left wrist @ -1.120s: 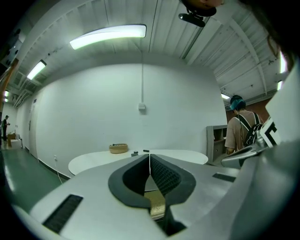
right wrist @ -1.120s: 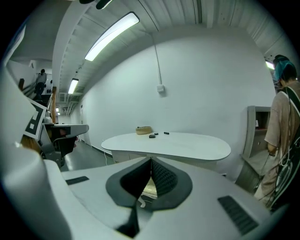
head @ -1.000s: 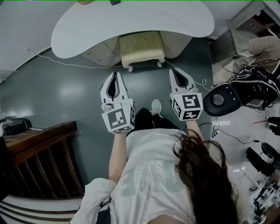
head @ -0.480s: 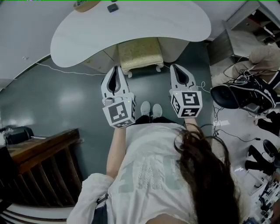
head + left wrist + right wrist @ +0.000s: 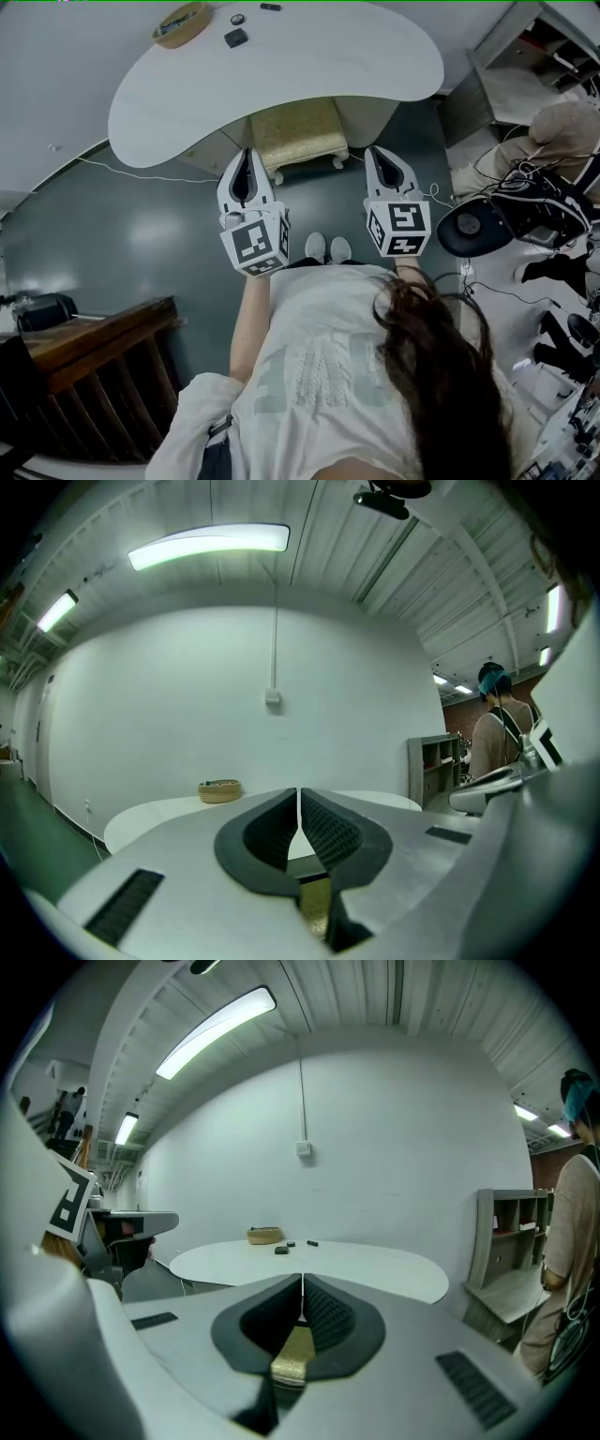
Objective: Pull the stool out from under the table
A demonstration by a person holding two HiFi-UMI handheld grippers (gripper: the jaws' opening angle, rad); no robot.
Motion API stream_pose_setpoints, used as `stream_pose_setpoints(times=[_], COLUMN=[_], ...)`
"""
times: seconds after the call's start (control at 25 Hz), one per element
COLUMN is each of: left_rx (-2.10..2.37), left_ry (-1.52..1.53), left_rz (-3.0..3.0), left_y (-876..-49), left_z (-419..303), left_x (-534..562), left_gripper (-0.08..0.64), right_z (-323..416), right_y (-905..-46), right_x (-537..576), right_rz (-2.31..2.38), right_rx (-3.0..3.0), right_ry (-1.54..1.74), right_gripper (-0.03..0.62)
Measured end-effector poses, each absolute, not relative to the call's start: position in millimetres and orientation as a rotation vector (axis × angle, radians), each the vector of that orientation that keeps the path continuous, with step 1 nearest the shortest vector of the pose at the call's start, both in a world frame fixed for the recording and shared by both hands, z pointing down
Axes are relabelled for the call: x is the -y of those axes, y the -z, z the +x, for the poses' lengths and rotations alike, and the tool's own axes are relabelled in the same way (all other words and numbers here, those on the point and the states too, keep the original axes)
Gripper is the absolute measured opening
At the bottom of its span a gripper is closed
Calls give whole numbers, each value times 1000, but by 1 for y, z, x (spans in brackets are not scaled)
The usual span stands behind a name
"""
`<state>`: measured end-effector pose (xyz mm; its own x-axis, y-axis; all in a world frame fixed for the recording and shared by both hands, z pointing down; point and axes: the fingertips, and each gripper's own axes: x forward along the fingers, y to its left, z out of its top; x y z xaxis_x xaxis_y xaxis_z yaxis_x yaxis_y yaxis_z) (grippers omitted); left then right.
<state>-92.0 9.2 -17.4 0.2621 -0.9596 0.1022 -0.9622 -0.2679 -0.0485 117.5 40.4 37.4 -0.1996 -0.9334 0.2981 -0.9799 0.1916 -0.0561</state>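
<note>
A stool [image 5: 300, 134] with a yellowish cushion and white legs stands half under the white kidney-shaped table [image 5: 178, 94], its front part sticking out toward me. My left gripper [image 5: 247, 155] hangs in the air just left of the stool's front, jaws shut and empty. My right gripper [image 5: 381, 155] hangs just right of it, also shut and empty. Neither touches the stool. In the left gripper view the closed jaws [image 5: 298, 799] point over the table [image 5: 169, 813]. In the right gripper view a strip of the stool [image 5: 292, 1354] shows below the closed jaws [image 5: 302, 1283].
On the table sit a woven basket [image 5: 181, 24] and small dark objects [image 5: 236, 37]. A cable [image 5: 141, 172] runs over the grey floor on the left. A dark wooden rail [image 5: 94, 347] is at lower left. Bags, cables and gear [image 5: 525, 206] crowd the right. A person [image 5: 502, 733] stands by shelves.
Both grippers have come closer to the table and stool, which have shifted lower in the head view. The person's feet stepped forward. The jaws stayed shut.
</note>
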Motion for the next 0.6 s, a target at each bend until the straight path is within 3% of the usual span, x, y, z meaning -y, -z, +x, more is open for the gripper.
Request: stream_pose_setpoints(times=[0.16,0.24,0.28,0.32,0.36,0.44,0.6], left_rx=[1800,1759,1747,1740,1734,1721,1718], left_ry=[-179,-182,-183,-182,-181,-179,-128], left_rz=[2521,2563,2574,2576,2572,2559,2511], left_y=[12,11,10,9,7,3,0], left_z=[-89,-83,-81,-80,-79,-80,-89], left_x=[-2,0,1,1,1,1,3], left_gripper=[48,241,269,287,303,317,321], right_z=[106,99,97,95,95,95,87], right_y=[-43,-47,-48,-49,-49,-48,-48], right_x=[-34,-31,-29,-27,-25,-21,-16], right_rz=[1780,1727,1713,1709,1716,1740,1709], right_rx=[2293,2322,2335,2344,2345,2341,2362], right_ry=[-375,-398,-413,-425,-427,-407,-409], right_gripper=[32,46,130,268,302,333,334])
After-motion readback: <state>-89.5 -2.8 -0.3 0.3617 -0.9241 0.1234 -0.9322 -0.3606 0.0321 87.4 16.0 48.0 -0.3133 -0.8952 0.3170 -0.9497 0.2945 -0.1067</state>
